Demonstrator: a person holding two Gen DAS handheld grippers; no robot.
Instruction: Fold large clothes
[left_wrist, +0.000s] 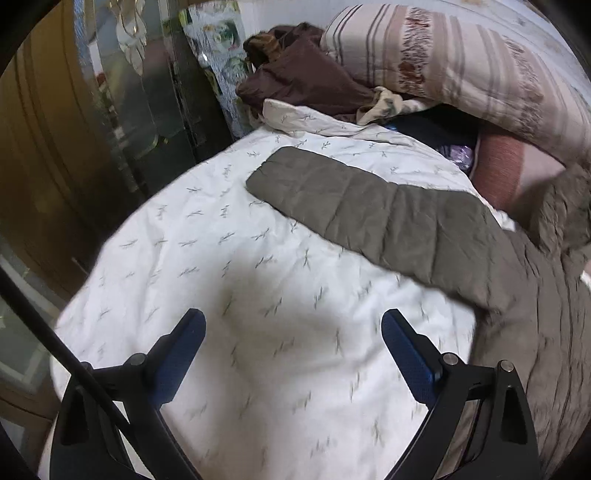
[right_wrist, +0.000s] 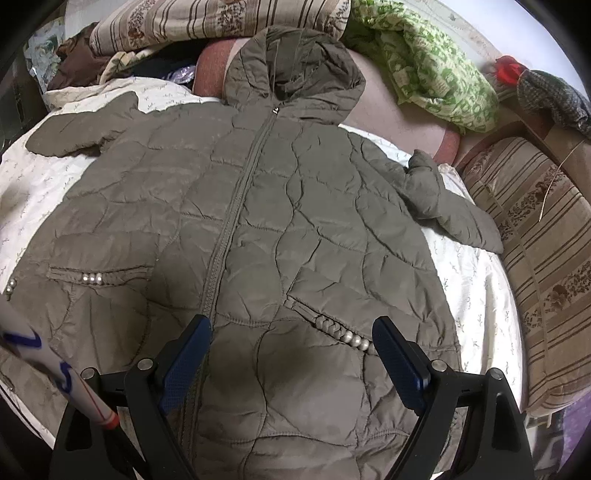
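Both tongs gape wide, gripping nothing: my left tongs (left_wrist: 293, 328) hover over bare sheet, my right tongs (right_wrist: 291, 336) over the coat's lower front. White sprigged bed sheet (left_wrist: 207, 258) covers the bed; wooden wardrobe (left_wrist: 40, 158) stands left, striped pillows (right_wrist: 535, 240) and green quilt (right_wrist: 432, 62) sit behind. Olive quilted coat (right_wrist: 258, 206) lies flat, front up, zipped, long axis running away from my right tongs, hood (right_wrist: 291, 62) farthest. One sleeve (left_wrist: 369, 210) stretches out beyond my left tongs, apart from them. Pearl pocket trim (right_wrist: 354, 338) sits just beside the right fingertip (right_wrist: 388, 332).
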